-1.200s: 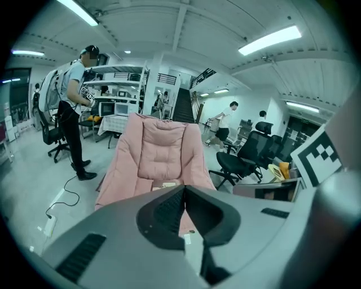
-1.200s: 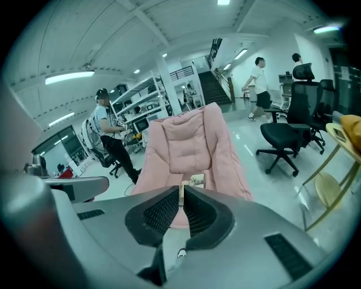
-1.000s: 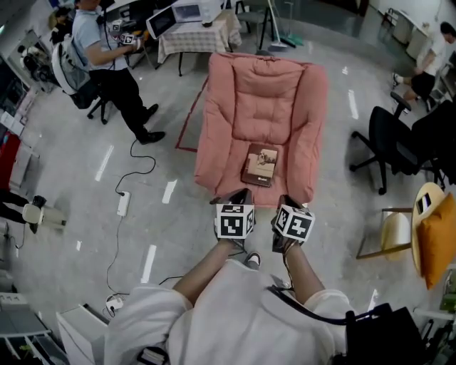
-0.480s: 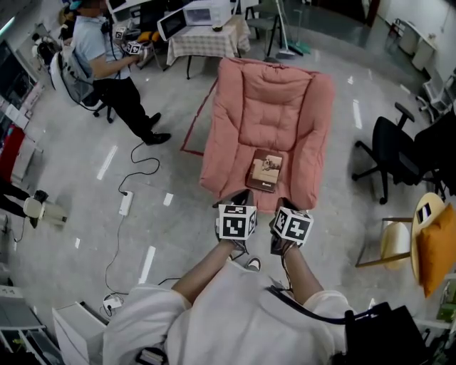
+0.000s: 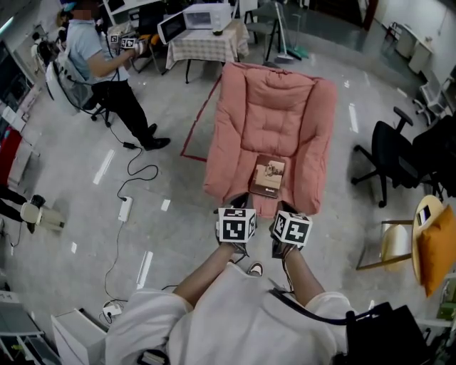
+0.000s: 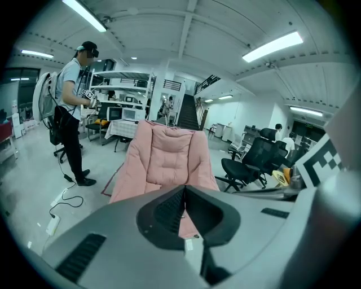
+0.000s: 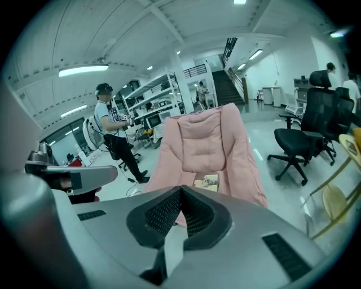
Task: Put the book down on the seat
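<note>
A brown book with a picture on its cover lies flat on the front of the seat of a pink padded armchair. In the right gripper view the book shows just past the jaw tips, on the armchair. Both grippers are held close together just in front of the chair's front edge, apart from the book. My left gripper is shut with nothing in it, and its jaws meet. My right gripper is shut and empty too.
A person holding grippers stands at the back left by a table with a microwave. A black office chair stands to the right, a wooden chair with a yellow cushion nearer. A cable and power strip lie on the floor at left.
The view has shifted slightly, so the armchair and book sit a little farther right. The grippers stay shut just before the chair. The person at the back has stepped a little to the left.
</note>
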Tool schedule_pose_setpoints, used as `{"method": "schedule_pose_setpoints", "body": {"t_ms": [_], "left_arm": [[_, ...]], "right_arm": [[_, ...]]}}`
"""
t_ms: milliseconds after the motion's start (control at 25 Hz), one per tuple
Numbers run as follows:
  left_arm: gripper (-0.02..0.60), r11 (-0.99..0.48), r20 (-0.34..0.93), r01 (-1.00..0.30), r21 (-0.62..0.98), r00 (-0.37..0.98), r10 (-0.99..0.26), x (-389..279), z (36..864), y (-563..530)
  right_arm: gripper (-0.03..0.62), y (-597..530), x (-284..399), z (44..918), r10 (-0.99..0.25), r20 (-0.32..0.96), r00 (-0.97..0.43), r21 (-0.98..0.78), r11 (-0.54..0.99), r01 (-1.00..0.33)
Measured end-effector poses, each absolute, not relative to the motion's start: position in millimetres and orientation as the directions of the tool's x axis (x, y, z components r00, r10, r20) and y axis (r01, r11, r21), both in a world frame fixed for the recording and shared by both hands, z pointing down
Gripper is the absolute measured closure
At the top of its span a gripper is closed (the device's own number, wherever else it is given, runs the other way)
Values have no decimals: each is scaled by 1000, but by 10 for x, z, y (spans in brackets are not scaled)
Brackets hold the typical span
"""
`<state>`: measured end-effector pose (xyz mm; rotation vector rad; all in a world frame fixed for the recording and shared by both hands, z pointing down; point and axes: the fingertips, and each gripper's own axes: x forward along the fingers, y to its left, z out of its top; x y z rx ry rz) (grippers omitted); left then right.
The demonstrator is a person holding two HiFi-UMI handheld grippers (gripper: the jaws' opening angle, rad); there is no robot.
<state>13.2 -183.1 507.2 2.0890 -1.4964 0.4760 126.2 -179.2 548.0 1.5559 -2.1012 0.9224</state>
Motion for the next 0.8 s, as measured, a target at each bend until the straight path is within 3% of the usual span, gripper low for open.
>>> {"method": "schedule_pose_setpoints", "body": {"t_ms": [800], "left_arm": [[572, -276, 569, -936, 221, 353, -743, 149, 5131, -1752]], "right_arm": [[565, -1637, 1308, 5531, -698, 657, -284, -266, 138, -954]]}}
